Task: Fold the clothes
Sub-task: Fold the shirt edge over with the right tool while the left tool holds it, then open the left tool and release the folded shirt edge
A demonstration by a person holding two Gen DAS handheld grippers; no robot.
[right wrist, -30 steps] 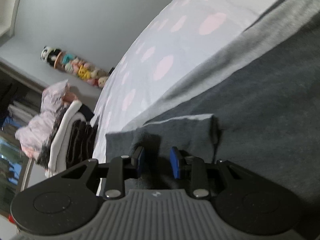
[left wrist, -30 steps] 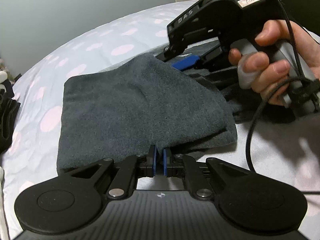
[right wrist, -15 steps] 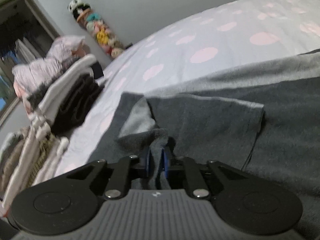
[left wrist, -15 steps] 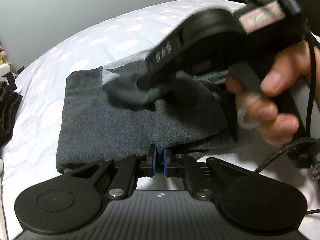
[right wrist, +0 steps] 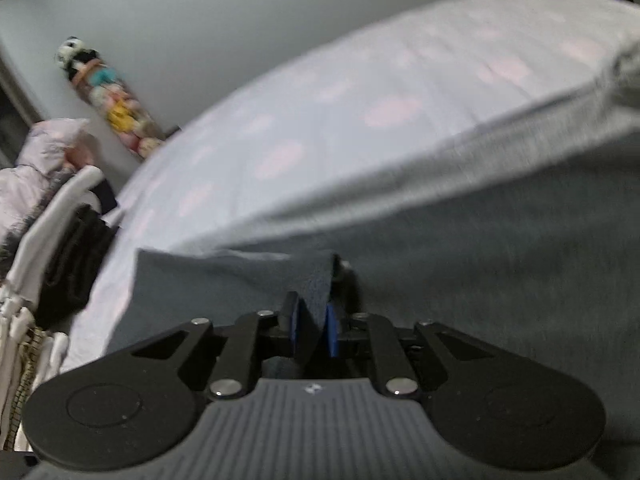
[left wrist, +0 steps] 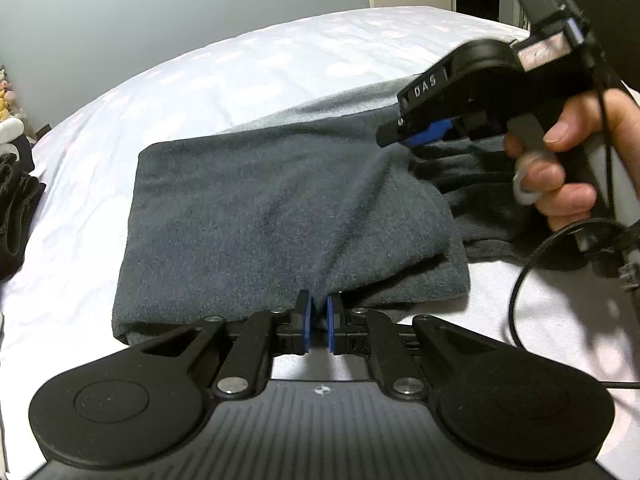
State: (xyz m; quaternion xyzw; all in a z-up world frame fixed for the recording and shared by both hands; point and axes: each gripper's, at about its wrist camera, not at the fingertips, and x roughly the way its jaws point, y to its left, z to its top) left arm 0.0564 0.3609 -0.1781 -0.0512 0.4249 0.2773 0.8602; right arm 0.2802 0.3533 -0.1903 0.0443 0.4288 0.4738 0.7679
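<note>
On the far left a stack of clothes [right wrist: 60, 248] sits by the bed [left wrist: 248, 76]. Your left gripper [left wrist: 318, 314] pinches the near edge of the dark grey garment [left wrist: 260, 216] folded on the bedspread. Your right gripper [right wrist: 314, 326] has just been opening, a flap of that cloth between its pads; your right hand [left wrist: 560, 168] holds it above the garment's right side.

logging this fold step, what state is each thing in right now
dark grey garment: partly folded on the bed, near edge pinched and pulled up
left gripper: shut on the garment's near edge
right gripper: jaws have just been opening, a fold of the garment between them
polka-dot bedsheet: spread flat under the garment
stack of clothes: folded, piled beside the bed
</note>
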